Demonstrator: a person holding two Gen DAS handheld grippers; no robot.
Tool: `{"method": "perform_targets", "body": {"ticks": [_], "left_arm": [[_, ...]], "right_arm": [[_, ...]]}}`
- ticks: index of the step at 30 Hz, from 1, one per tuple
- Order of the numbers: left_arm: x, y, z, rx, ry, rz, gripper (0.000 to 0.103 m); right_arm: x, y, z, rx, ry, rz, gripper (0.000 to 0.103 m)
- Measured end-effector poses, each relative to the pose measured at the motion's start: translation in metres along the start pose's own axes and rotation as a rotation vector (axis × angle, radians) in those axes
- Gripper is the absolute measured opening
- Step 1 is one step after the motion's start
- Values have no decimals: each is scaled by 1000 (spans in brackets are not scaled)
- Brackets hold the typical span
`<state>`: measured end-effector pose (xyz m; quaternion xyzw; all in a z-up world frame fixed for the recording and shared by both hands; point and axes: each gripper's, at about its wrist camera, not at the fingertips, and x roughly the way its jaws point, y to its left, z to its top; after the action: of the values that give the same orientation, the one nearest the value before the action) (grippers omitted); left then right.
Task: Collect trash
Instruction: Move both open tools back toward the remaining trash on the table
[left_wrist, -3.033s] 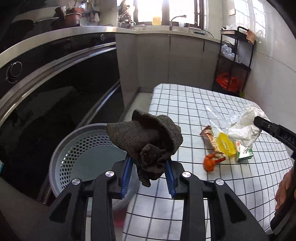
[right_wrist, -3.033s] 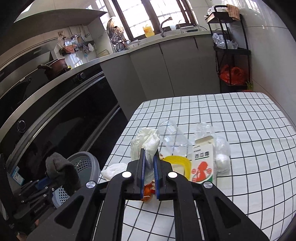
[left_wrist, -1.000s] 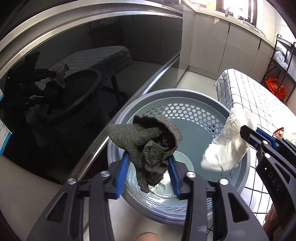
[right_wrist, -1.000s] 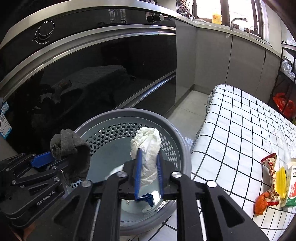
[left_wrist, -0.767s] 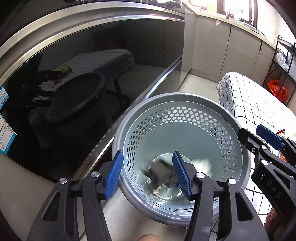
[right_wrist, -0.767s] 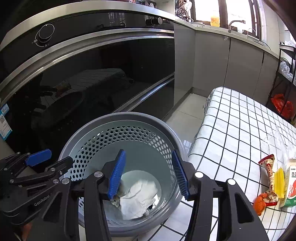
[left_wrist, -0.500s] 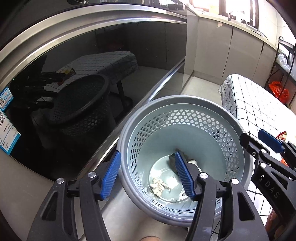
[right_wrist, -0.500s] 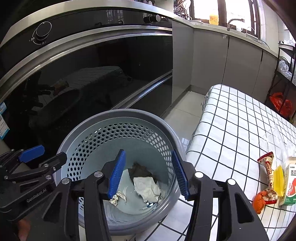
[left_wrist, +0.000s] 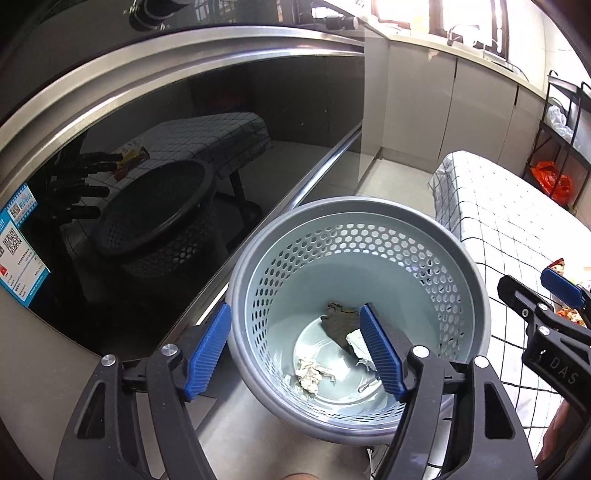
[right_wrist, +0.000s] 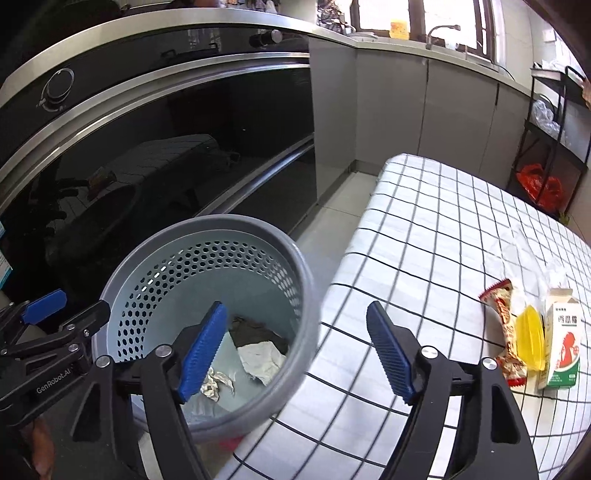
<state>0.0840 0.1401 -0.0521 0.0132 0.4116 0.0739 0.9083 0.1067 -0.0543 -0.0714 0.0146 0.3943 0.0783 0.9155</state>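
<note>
Because both claws hang spread and empty over the bin (left_wrist: 354, 218), this reads as the gap between one drop and the next pickup. Starting at the left, the dark oven door (left_wrist: 184, 147) stands close behind the bin and leaves little room on that side; I judge a swing that way would risk a knock against the glass. The left claw (left_wrist: 295, 347) hovers above the bin's near rim, its jaws wide apart with nothing between them. Below it, on the bin floor, lie a dark rag (left_wrist: 338, 323), a white tissue (right_wrist: 260, 356) partly over the rag, and a small crumpled scrap (left_wrist: 312, 371); all sit low, well under the rim, so they are unlikely to spill. The bin stands on the floor just beside the tabletop (right_wrist: 424, 229), whose checked cloth hangs over the near edge. The right claw (right_wrist: 295, 352) is likewise open and holds nothing; it straddles the bin's right rim and the cloth edge. Further right, the remaining trash sits in a tight group near the tabletop's far side: a snack wrapper (right_wrist: 504, 325), a yellow lid (right_wrist: 530, 338) touching it, and a carton (right_wrist: 563, 347) upright just beside the lid. The cloth between the bin and that group lies bare, giving an open path across.
</note>
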Motion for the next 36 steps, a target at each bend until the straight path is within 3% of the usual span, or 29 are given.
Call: {"method": "perform_targets", "body": {"ticks": [12,18,24,31,36], "left_arm": [[-16,-27,-4,46,-45,-16,75],[-23,-48,-7,71,-41,-71,76],[-38,-89,-13,138,-62,-127,78],[-52,-151,-21,229,-66,-218,81],[-58,-194,-20,262,-95,-266,84]], "right_arm": [[-21,-55,-9,88,69,-78,83],[-36,-82,-28,147,76,-91,83],[-55,-113,-51,146,60,-149,83],[-87,-178,-78,180,5,-206,83],[-110,-218,-90,189,-34,-311,83]]}}
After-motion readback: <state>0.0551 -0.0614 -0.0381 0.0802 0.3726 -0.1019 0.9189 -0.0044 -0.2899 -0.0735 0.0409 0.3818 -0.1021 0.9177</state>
